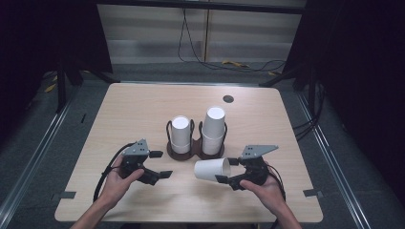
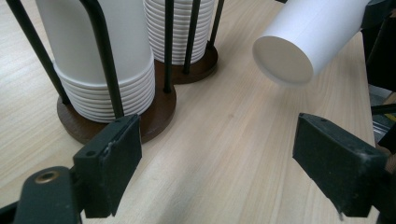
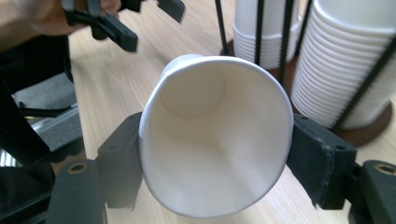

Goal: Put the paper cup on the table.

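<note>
White paper cup (image 3: 215, 140) lies sideways, its rim squeezed between the right gripper (image 1: 232, 177) fingers (image 3: 317, 158). Left gripper (image 1: 160, 164) fingers (image 2: 109, 161) stand wide, empty, beside it.

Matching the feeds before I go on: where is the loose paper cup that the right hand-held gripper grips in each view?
High view: loose paper cup lies sideways, low and right of centre, in the right hand-held gripper.
Left gripper view: upper right, base facing the camera.
Right gripper view: centre, open mouth facing the camera.
Shared landmark: cup holder.
</note>
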The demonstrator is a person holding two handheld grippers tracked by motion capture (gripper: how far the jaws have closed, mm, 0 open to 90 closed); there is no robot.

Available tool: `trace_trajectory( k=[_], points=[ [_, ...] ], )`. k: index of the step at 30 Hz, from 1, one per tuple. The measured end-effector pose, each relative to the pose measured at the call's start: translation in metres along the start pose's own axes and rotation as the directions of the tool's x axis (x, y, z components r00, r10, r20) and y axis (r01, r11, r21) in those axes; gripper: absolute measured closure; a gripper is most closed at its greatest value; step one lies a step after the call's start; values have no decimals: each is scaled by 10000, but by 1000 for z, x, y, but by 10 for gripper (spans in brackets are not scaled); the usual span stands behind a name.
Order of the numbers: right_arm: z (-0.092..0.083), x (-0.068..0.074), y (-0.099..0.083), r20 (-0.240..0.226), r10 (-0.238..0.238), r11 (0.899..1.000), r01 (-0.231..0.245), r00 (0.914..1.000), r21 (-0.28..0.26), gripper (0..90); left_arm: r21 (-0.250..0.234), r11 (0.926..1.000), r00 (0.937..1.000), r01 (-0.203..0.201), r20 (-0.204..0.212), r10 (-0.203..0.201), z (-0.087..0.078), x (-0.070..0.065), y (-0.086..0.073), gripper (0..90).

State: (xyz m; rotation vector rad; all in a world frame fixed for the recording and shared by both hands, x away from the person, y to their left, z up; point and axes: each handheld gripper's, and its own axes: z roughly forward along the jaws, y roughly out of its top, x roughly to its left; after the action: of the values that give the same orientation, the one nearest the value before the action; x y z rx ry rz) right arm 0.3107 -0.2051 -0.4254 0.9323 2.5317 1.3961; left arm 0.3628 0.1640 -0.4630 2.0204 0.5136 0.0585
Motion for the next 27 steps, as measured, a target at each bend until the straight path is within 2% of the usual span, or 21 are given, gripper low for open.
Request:
trace_trajectory(
  k=[3, 8, 10, 11, 14, 15, 16, 17, 20, 27],
  points=[
    [-8, -6, -4, 229, 172, 9993, -179, 9996, 325, 263, 133, 9999, 10000, -18, -91, 20, -1, 3, -2, 157],
    [-15, -14, -7, 536, 333, 9985, -355, 9980, 410, 263, 180, 9998, 10000, 49, -41, -48, 0, 4, -4, 157],
    [-16, -17, -9, 700, 401, 9978, -436, 9967, 500, 264, 149, 9999, 10000, -58, 41, 57, 0, 4, -4, 157],
    [-18, -20, -9, 910, 502, 9969, -554, 9946, 555, 264, 80, 10000, 10000, -26, -91, 27, -1, 3, -3, 157],
    [-22, -24, -7, 1067, 540, 9960, -612, 9928, 658, 265, -9, 10000, 9999, -11, -156, 11, -2, 4, -3, 157],
    [-23, -25, -6, 1151, 534, 9953, -622, 9919, 739, 265, -53, 9999, 9987, 92, -510, -94, -3, 5, -3, 156],
    [-24, -25, -5, 1222, 539, 9947, -640, 9910, 800, 265, -53, 9999, 9987, 92, -510, -94, -3, 5, -3, 156],
    [-26, -26, -3, 1303, 524, 9935, -649, 9901, 930, 265, -86, 9996, 9981, 252, -557, -256, -4, 7, -3, 156],
    [-27, -29, -1, 1460, 533, 9922, -689, 9878, 1039, 265, -76, 9998, 9980, 198, -597, -202, -5, 8, -3, 156],
    [-35, -42, 11, 2175, 559, 9797, -955, 9745, 1761, 267, -43, 9998, 9990, 199, -397, -201, -6, 8, -5, 156]
  ],
)
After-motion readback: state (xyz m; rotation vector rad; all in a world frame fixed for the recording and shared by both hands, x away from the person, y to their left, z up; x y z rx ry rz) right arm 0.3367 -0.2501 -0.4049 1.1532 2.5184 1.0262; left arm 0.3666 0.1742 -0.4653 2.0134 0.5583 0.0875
